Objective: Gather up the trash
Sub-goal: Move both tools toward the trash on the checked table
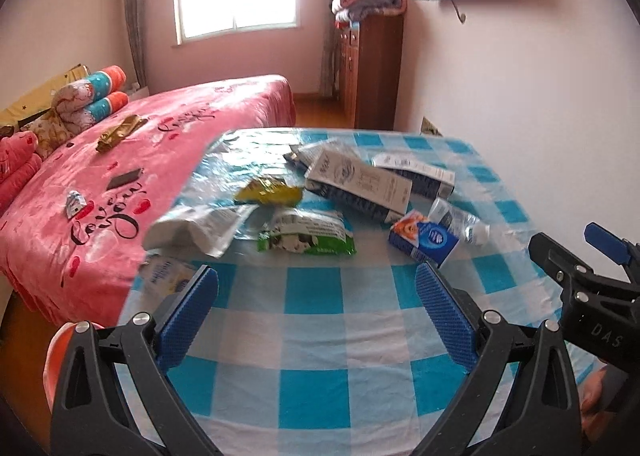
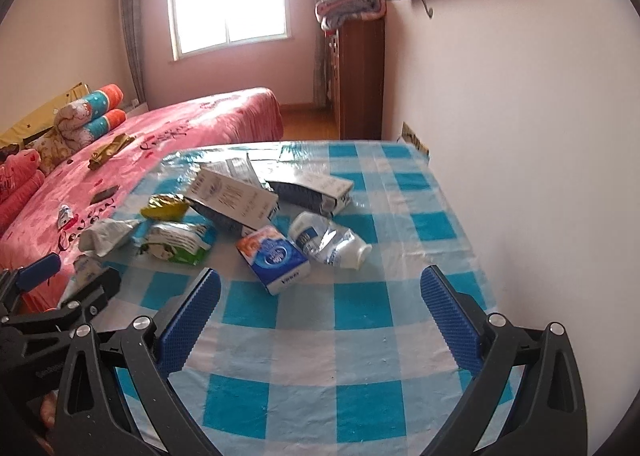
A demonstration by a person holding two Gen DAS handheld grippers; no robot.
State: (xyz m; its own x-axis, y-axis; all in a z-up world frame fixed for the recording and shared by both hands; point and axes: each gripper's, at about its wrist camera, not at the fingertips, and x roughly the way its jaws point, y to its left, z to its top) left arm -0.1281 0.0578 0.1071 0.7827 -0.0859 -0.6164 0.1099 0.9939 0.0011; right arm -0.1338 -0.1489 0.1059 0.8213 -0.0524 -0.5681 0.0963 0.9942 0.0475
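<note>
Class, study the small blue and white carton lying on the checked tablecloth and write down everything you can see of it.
The small blue and white carton is a little box that looks like printed card, with a round blue logo and an orange patch at its far end. It lies flat on the checked tablecloth, set at a slant, nearest of the litter to the right gripper. The crushed clear plastic bottle lies close beside it; whether they touch is unclear. Both grippers are open and clear of it.
</note>
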